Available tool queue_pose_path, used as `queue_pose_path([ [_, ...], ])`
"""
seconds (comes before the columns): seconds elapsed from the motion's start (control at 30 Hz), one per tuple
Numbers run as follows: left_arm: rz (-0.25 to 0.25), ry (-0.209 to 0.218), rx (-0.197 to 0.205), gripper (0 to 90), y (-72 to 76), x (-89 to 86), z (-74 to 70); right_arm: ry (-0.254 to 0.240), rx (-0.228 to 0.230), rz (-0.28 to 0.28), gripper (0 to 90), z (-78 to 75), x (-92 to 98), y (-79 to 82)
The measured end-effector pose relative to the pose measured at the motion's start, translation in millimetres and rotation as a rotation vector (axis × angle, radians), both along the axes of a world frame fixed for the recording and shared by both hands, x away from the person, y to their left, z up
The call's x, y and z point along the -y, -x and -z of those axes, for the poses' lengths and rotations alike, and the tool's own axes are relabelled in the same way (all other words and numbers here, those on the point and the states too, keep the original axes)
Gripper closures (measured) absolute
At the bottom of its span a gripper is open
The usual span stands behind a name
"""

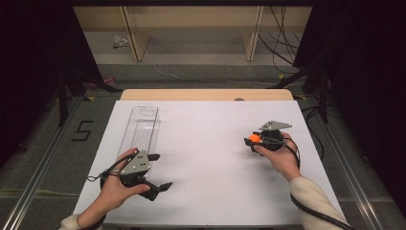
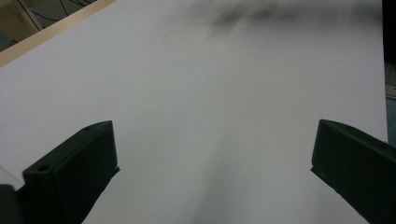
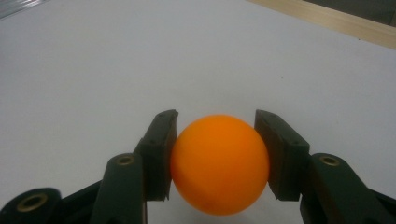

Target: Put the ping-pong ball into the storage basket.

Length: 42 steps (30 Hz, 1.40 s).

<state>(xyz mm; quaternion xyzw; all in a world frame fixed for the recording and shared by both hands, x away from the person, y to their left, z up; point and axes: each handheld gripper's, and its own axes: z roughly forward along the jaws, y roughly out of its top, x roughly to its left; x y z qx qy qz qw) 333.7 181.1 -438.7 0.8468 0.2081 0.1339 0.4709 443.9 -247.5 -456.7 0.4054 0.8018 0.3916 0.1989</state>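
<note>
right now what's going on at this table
A person holds a gripper in each hand over a white table. The right gripper is shut on an orange ball, on the table's right side. The left gripper is open with nothing between its jaws, beside the near end of a clear plastic tray.

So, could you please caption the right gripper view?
Right gripper clamps an orange ball above the white table.

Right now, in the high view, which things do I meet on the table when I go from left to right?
Left gripper, jaws open, beside the clear plastic tray → bare white table → orange ball → right gripper, shut on the ball.
</note>
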Motion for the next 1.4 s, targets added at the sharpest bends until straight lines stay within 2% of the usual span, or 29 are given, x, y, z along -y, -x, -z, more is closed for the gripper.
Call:
queue_pose_path([
  [0.77,0.001,-0.002,0.001,0.0,0.2,0.2,0.0,-0.021,0.031,-0.036,51.4,-9.8,-17.3,0.1],
  [1.4,0.002,-0.002,0.001,0.0,0.4,0.3,-0.1,-0.033,0.046,-0.08,51.4,-15.0,-40.3,-2.3],
])
